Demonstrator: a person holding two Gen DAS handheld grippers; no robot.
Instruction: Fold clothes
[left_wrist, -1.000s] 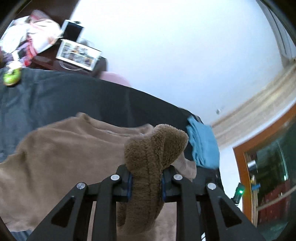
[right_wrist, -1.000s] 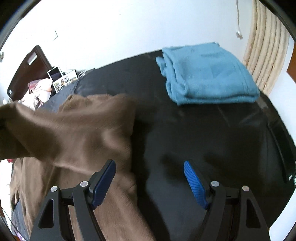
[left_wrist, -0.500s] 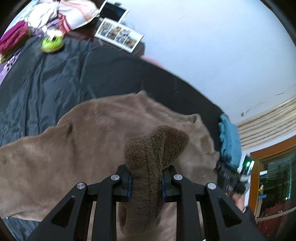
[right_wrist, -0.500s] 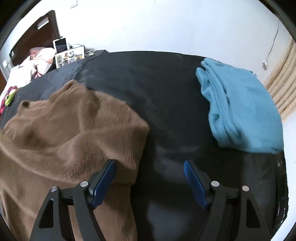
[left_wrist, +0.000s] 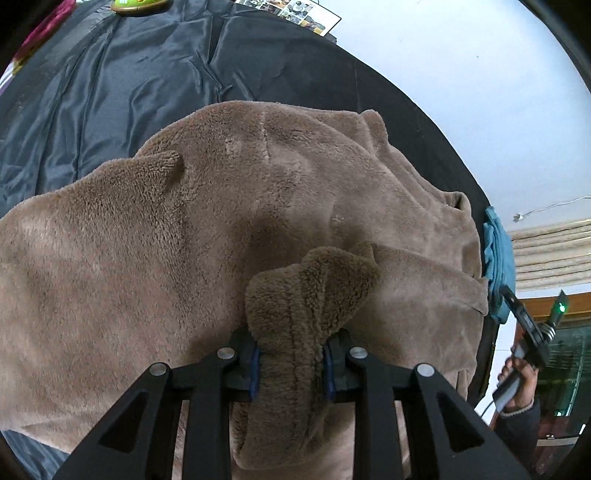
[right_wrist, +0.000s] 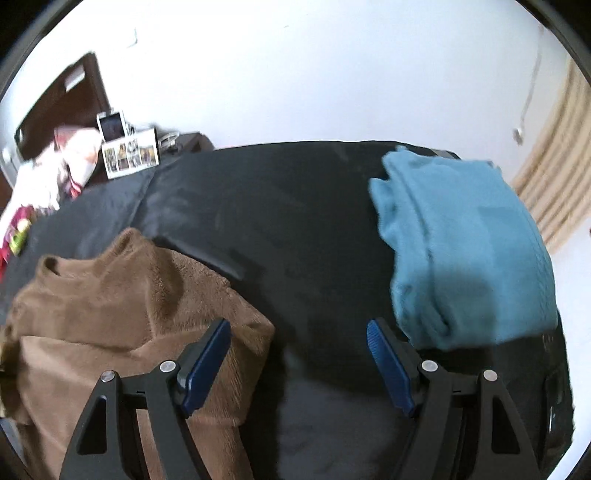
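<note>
Since the earlier frame, the left gripper (left_wrist: 291, 365) has come down close over the brown fleece (left_wrist: 192, 236), which now fills most of its view, and the right gripper (right_wrist: 299, 365) has shifted sideways, so that the blue towel (right_wrist: 465, 254) lies nearer its right jaw.

Left gripper: a thick fold of the fleece stands between the jaws, the pads touching it on both sides; the jaws are opening slightly. The fold rises ahead of the jaws and curls over at its top. Beyond it the rest of the fleece lies spread on the black sheet (left_wrist: 140, 81), one layer turned over another to the right of the jaws. Farther ahead and to the left the sheet is bare and creased. At the far right edge appear a strip of the towel, the right gripper, and the hand (left_wrist: 517, 380) that holds it. A green object (left_wrist: 138, 4) and a photo sheet (left_wrist: 295, 11) lie at the far top edge.

Right gripper: jaws spread wide, nothing between them but bare sheet. The left jaw hangs over the fleece's right edge; whether it touches cannot be told. The folded towel lies just ahead of the right jaw, well apart from the fleece. A photo frame (right_wrist: 129, 155) stands far ahead to the left, against the wall (right_wrist: 295, 74).
</note>
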